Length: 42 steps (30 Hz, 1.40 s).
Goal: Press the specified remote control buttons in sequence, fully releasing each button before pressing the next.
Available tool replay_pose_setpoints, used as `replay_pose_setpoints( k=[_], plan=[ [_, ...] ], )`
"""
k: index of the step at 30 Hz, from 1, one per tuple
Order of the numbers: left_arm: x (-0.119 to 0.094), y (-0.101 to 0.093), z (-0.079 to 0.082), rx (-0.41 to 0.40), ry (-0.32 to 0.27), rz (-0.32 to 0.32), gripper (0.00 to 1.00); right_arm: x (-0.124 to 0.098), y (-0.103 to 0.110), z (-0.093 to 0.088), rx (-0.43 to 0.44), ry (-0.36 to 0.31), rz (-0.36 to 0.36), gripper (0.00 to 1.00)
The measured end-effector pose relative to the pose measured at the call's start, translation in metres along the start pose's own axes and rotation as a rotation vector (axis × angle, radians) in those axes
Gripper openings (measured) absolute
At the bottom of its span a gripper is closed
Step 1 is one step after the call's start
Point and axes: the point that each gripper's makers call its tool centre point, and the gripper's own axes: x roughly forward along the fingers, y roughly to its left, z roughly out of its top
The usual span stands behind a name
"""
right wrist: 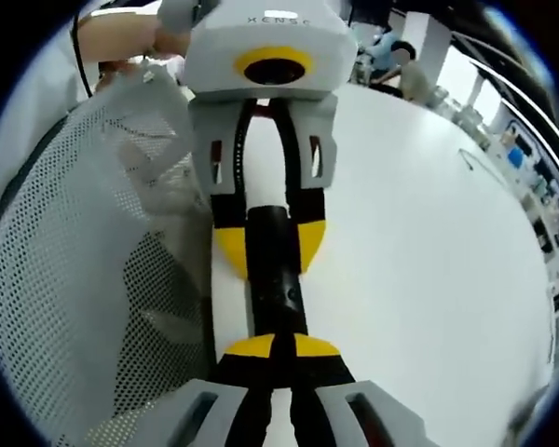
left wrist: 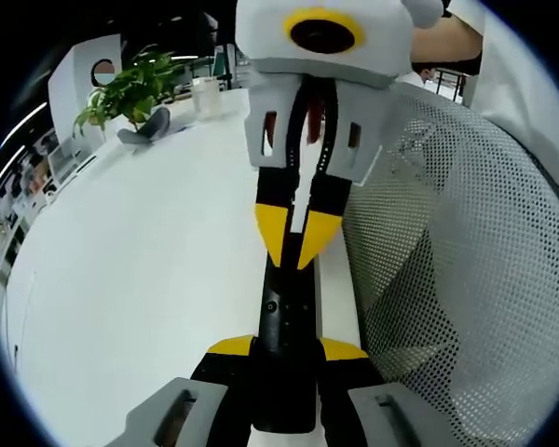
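A slim black remote control (left wrist: 284, 317) juts out over the white table (left wrist: 140, 279). My left gripper (left wrist: 287, 346) is shut on its near end, with a yellow-tipped jaw on either side. From the top of the left gripper view comes my right gripper (left wrist: 295, 251), its yellow tips drawn together and touching the remote's top face. In the right gripper view the remote (right wrist: 278, 279) runs from my shut right gripper (right wrist: 281, 346) up to the left gripper (right wrist: 270, 247), which clamps it. The buttons are too dark to make out.
A grey mesh chair back (left wrist: 466, 279) stands close beside the grippers, also seen as the mesh (right wrist: 84, 261). A potted plant (left wrist: 130, 88) and a pale jar (left wrist: 205, 93) stand at the table's far side. A person's arm (left wrist: 447, 37) reaches in behind.
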Motion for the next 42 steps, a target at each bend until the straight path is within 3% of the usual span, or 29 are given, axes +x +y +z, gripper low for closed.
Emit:
replay_pose_setpoints(
  k=[17, 30, 37, 42],
  plan=[
    [0.0002, 0.0004, -0.0001, -0.002, -0.010, 0.004, 0.24, -0.0023, 0.0028, -0.0019, -0.028, 0.000, -0.003, 0.00],
    [0.0004, -0.0002, -0.0003, 0.025, 0.016, -0.012, 0.24, 0.0014, 0.0013, -0.0002, -0.035, 0.054, 0.021, 0.00],
    [-0.0001, -0.0001, 0.0000, 0.007, -0.007, -0.003, 0.24, -0.0007, 0.0008, -0.0010, 0.027, -0.027, 0.008, 0.00],
    [0.0001, 0.0002, 0.0001, 0.003, -0.012, -0.004, 0.24, -0.0009, 0.0015, 0.0001, 0.029, -0.042, -0.011, 0.00]
  ],
)
